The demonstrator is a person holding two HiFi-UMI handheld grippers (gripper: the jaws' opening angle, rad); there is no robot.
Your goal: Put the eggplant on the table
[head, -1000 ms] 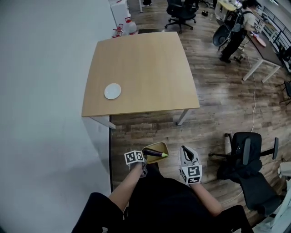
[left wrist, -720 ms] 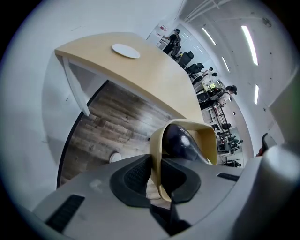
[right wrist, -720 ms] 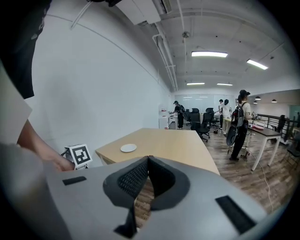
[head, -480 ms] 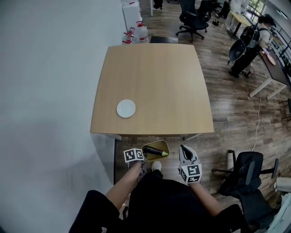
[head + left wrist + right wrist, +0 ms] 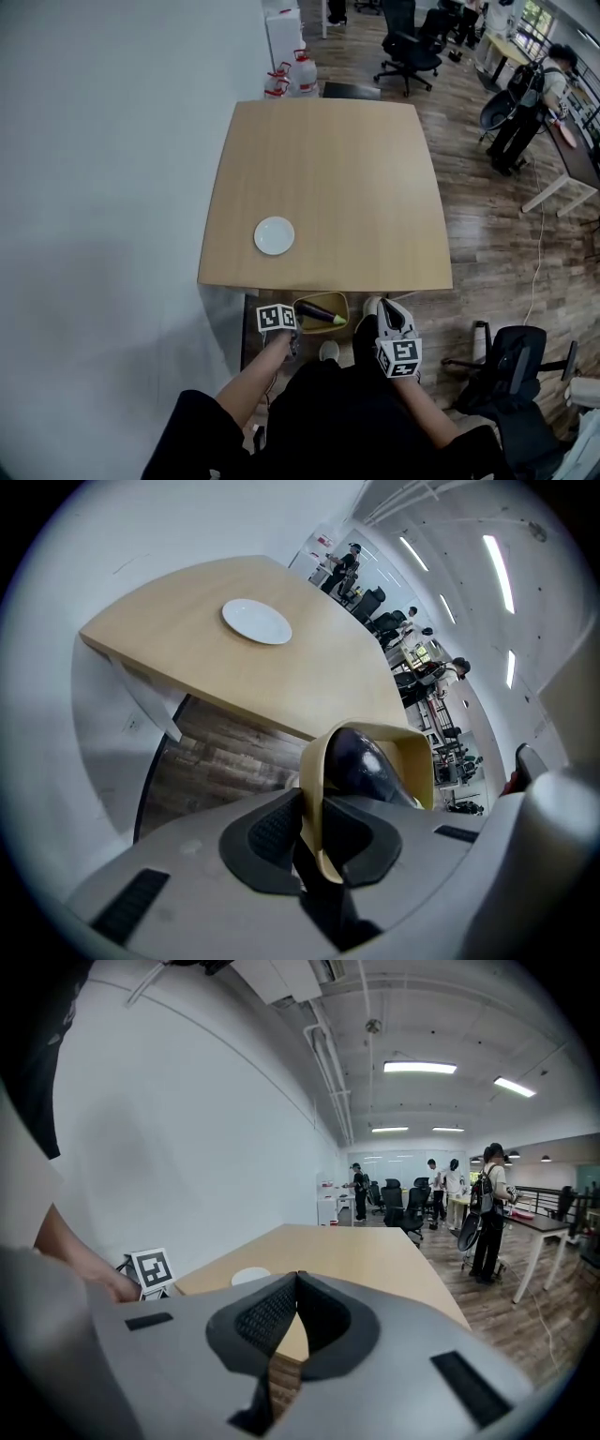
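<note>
Just short of the worktop (image 5: 347, 187), below its near edge in the head view, the left gripper (image 5: 292, 323) holds a tan bowl (image 5: 324, 301). Its jaws are nipped narrowly on the bowl's rim at the 9 o'clock side. The eggplant (image 5: 317, 315) lies inside the bowl, dark body to 9 o'clock and green stem towards 3 o'clock, so it is not yet on the wood. The right gripper (image 5: 382, 307) hangs at 3 o'clock of the bowl, its jaws pressed together on nothing.

The step in hand looks like the carry to the worktop, and the grip is its weak point. A thin rim pinch on one side leaves the bowl free to droop at its far side. I would hold the left wrist steady so the bowl stays level, and bring it in above the near edge so the underside does not catch.

Bare wood lies at 12 to 1 o'clock from the bowl, and the white plate (image 5: 274, 235) sits at 11 o'clock. Landing the bowl on that bare patch, apart from the plate, leaves room to work. Once the bowl rests flat, the right jaws should open wide and come down over the thick dark middle of the eggplant. The stem is likely a poorer hold: thin, and far off the balance point.

The left jaws ought to stay on the rim during the lift-out, or the light bowl may rise or skid with the eggplant. The eggplant then goes on the wood lengthwise, well inside the edge, in case it rolls.
</note>
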